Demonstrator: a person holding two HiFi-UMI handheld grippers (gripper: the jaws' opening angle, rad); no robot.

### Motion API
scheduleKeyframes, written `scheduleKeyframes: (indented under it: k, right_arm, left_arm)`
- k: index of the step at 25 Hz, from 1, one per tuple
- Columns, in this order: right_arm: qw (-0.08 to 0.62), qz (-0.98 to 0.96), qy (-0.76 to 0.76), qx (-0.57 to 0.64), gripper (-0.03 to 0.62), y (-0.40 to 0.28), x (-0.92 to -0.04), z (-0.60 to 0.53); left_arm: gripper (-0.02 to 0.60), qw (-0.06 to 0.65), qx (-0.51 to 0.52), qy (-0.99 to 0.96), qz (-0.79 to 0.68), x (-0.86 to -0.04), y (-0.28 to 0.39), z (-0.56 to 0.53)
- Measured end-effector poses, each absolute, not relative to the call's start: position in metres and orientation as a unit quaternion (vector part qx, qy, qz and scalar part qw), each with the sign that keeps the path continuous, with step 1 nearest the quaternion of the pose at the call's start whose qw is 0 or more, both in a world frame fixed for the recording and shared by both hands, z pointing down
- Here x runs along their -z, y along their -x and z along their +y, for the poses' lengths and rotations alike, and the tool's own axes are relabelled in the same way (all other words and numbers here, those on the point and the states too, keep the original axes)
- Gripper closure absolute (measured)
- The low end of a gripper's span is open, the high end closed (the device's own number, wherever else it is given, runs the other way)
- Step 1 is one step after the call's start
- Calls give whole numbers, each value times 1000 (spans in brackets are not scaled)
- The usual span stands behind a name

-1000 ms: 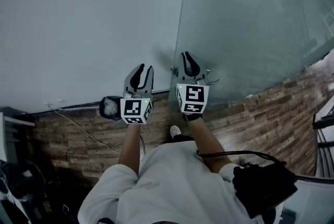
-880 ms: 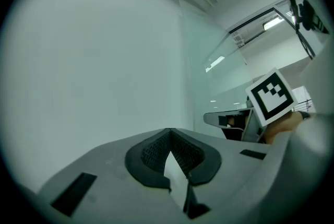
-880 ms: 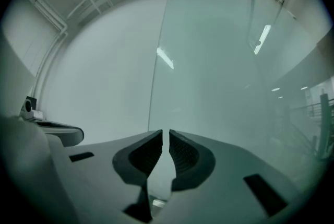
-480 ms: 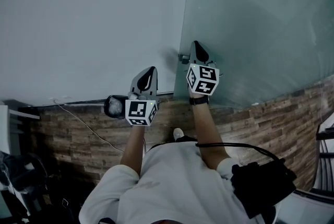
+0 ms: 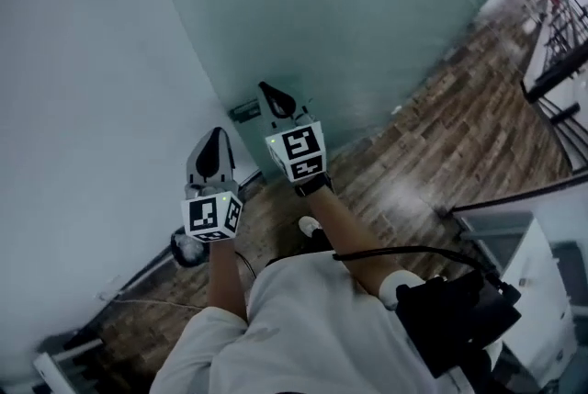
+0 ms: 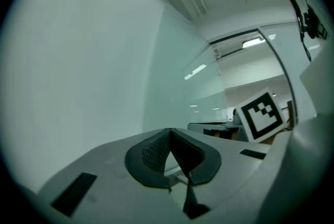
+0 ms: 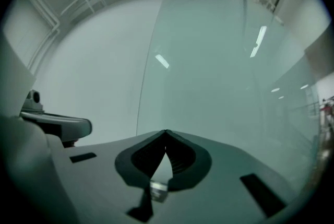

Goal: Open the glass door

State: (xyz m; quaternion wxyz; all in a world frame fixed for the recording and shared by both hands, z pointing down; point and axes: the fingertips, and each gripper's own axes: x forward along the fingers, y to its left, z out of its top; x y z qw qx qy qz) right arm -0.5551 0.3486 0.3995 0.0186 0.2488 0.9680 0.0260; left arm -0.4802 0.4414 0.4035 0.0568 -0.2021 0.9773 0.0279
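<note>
- I see my grey left gripper [image 5: 214, 133] with its jaws pressed together, empty, facing the plain white wall [image 5: 73, 107]
- My grey right gripper [image 5: 266, 89], jaws likewise together on nothing, points at the tall pale-green glass door [image 5: 386, 6] close ahead

Left gripper [image 5: 215, 137] points to twelve o'clock, right gripper [image 5: 268, 93] to eleven, at its two o'clock; both jaws together, empty.

Cool, dim, teal-tinted light throughout. I see bright light streaks [image 7: 259, 40] glaring on the glass door [image 7: 219, 71]. Both gripper views bend strongly and go black at the corners. My head view is soft, with a pale sheen on the wooden floor [image 5: 404, 192].
</note>
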Motion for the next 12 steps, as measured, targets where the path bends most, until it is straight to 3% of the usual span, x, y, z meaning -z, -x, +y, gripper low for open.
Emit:
scheduleKeyframes:
  k: [5, 12]
  right_arm:
    - [15, 990, -140, -22, 589, 425, -399, 238]
    - [13, 986, 159, -52, 589, 263, -395, 50]
  left_arm:
    - [580, 47, -56, 371, 926, -393, 420, 315]
    - [579, 30, -68, 604, 794, -401, 312, 104]
